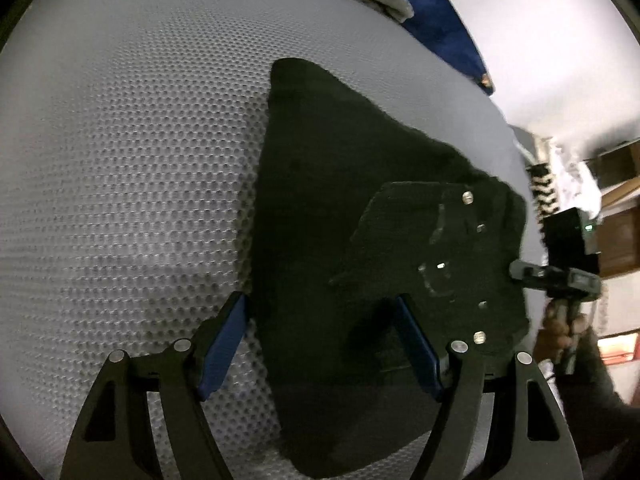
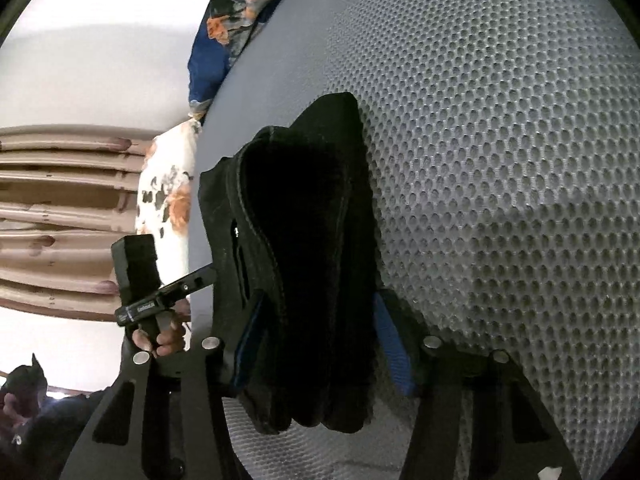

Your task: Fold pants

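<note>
A grey mesh mattress [image 1: 120, 180] fills most of both views, its honeycomb weave running to the frame edges. On it lie the black pants [image 1: 340, 208], folded into a thick dark bundle that sits centre-right in the left wrist view and centre in the right wrist view [image 2: 312, 260].

A blue patterned blanket [image 1: 432, 24] lies along the mattress's far edge, at the top of the left wrist view and at the upper left of the right wrist view [image 2: 224, 40]. Brown ribbed panels [image 2: 60, 216] show at the left of the right wrist view.

The left gripper [image 1: 320, 344] sits at the bottom of its own frame with its blue-padded fingers [image 1: 222, 352] spread wide, one on bare mesh and one over the pants; nothing is pinched between them. In the right wrist view it appears at centre-left [image 2: 224, 240], pressed against the bundle's left side.

The right gripper [image 2: 316, 348] has its fingers [image 2: 390, 344] wide too, straddling the bundle's near end; whether they grip it cannot be told. In the left wrist view it lies over the pants' right part [image 1: 440, 256].

A hand [image 2: 160, 336] grips the left handle.
</note>
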